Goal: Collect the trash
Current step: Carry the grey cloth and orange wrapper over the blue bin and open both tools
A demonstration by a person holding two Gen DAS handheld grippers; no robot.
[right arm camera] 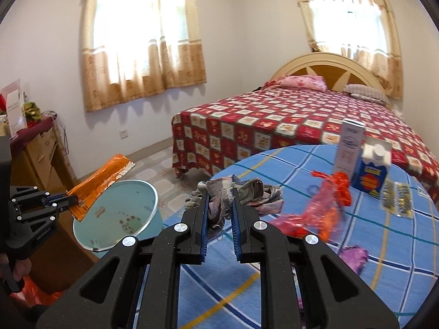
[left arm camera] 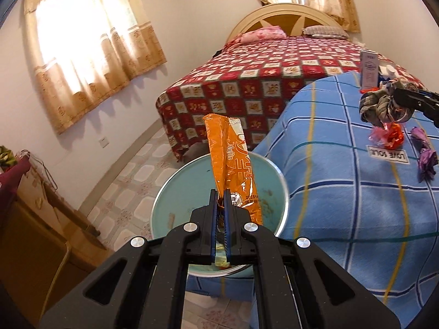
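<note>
Trash here runs from big to small, and the receiver comes first: the pale blue bin sits low at centre of the left wrist view, beside the blue checked table cloth, rigid and wide-mouthed, so it probably needs no steadying. Next, the crumpled rag, middle of the right wrist view, is pinched by the right gripper through a bunched fold; it looks soft and light, likely to sag and snag rather than slip. The orange wrapper stands up at centre frame over the bin, its lower end clamped by the left gripper, jaws pressed together; thin, slick foil, weightless, best held at an end seam. Smaller scraps, the red plastic and purple foil, lie on the cloth at right, flimsy and crinkly.
</note>
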